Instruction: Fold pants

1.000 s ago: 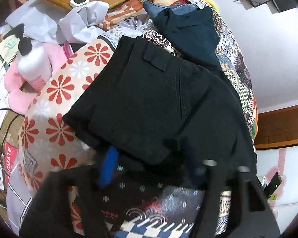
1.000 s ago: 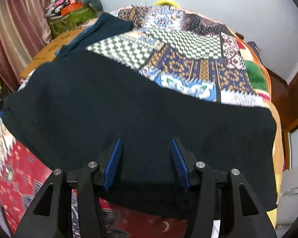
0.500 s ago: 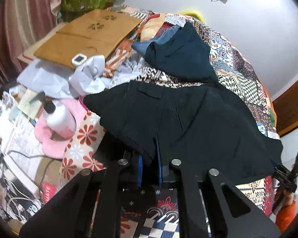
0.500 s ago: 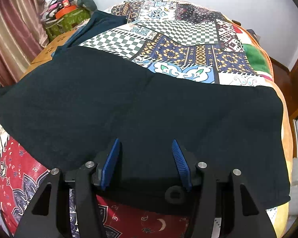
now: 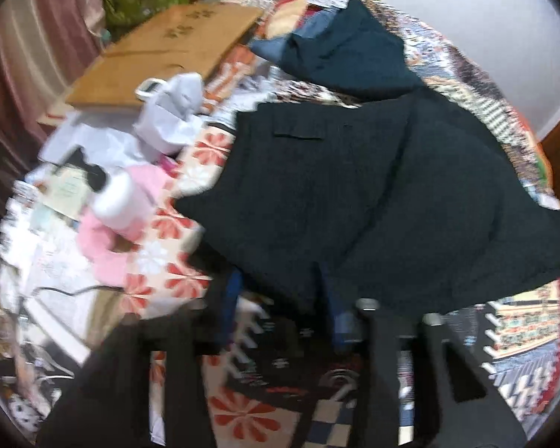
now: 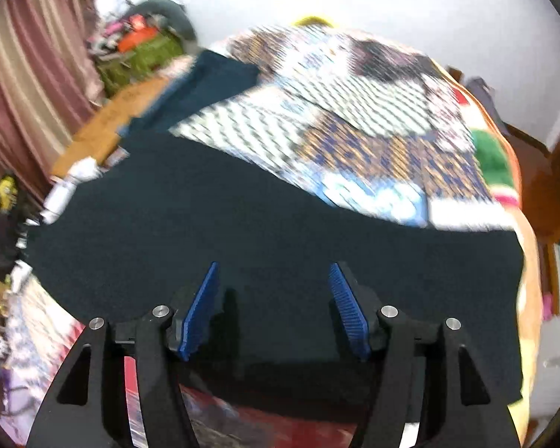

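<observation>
Left wrist view: a bed with a busy patchwork quilt (image 5: pixel 463 86), clutter along its left side, a brown board (image 5: pixel 168 52) further back. The dark pants (image 5: pixel 354 194) lie spread across the quilt. The left gripper (image 5: pixel 280 298) has just been opening, its jaws parted with the near hem loosely between them, not pinched.

Right wrist view: same bed, white wall behind. The right gripper (image 6: pixel 276 310) has been opening too and hangs released over the pants (image 6: pixel 242 231). Fabric looks soft and floppy, so I'd grab hems or corners.
</observation>
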`<action>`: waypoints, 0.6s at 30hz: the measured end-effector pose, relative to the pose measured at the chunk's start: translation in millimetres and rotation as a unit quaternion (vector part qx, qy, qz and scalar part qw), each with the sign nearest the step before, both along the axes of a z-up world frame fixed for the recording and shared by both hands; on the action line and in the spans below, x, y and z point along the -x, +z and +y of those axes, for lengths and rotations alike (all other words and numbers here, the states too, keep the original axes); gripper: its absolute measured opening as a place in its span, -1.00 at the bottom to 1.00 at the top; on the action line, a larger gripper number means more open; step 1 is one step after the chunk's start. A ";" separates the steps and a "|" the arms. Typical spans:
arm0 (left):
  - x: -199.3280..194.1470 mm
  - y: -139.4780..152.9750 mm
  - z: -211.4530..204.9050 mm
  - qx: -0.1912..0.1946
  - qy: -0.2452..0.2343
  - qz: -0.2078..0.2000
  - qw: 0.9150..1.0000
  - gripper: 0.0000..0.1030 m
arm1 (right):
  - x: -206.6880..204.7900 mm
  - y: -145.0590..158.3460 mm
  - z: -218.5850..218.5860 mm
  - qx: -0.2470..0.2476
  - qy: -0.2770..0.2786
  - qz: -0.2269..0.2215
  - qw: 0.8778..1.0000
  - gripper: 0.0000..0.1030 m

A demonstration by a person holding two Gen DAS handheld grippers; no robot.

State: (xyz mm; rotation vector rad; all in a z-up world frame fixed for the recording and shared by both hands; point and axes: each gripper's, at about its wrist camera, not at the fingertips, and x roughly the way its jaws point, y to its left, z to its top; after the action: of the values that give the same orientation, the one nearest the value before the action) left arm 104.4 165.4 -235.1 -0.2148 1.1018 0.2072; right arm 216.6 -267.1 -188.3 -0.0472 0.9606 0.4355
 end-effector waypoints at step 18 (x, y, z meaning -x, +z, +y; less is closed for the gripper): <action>-50.3 50.8 -45.7 -0.005 -0.041 -0.050 0.998 0.82 | 19.4 -26.6 36.8 -0.057 0.031 0.044 0.997 0.47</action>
State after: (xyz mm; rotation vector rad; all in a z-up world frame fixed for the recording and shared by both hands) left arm 154.7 119.6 -184.2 -0.1695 1.0082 0.1268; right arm 197.1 -230.3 -214.9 0.0454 1.0205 0.5534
